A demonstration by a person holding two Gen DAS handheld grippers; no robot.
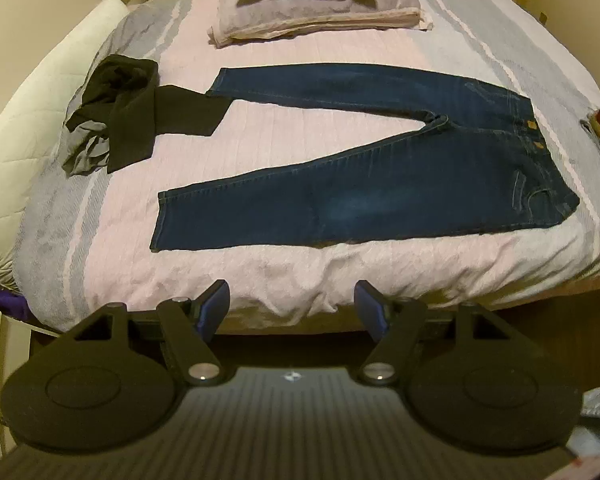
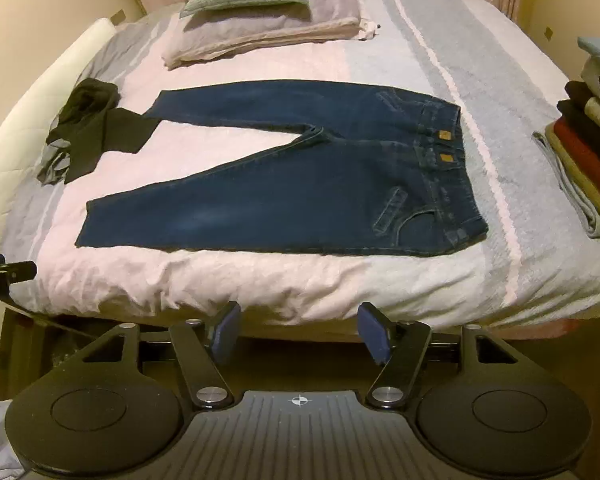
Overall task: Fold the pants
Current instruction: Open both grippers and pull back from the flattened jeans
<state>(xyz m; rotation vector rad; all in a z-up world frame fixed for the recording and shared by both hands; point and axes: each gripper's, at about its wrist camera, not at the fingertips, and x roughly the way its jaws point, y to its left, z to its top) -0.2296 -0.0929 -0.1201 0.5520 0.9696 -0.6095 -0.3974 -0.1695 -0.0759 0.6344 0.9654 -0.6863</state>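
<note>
Dark blue jeans [image 1: 380, 168] lie flat on the bed, legs spread apart toward the left and the waistband at the right; the right wrist view shows the same jeans [image 2: 284, 192] with their waistband near the grey stripe. My left gripper [image 1: 292, 300] hangs over the bed's near edge, in front of the near leg, open with nothing between its blue pads. My right gripper [image 2: 298, 324] is also at the near edge, below the seat of the jeans, open and empty. Neither touches the denim.
A crumpled black garment [image 1: 132, 120] lies left of the leg ends. Pillows [image 1: 312, 4] are stacked at the head of the bed [image 1: 260, 272]. A pile of folded clothes [image 2: 588, 160] sits on the right. The left gripper's body [image 2: 4, 276] pokes in at the left edge.
</note>
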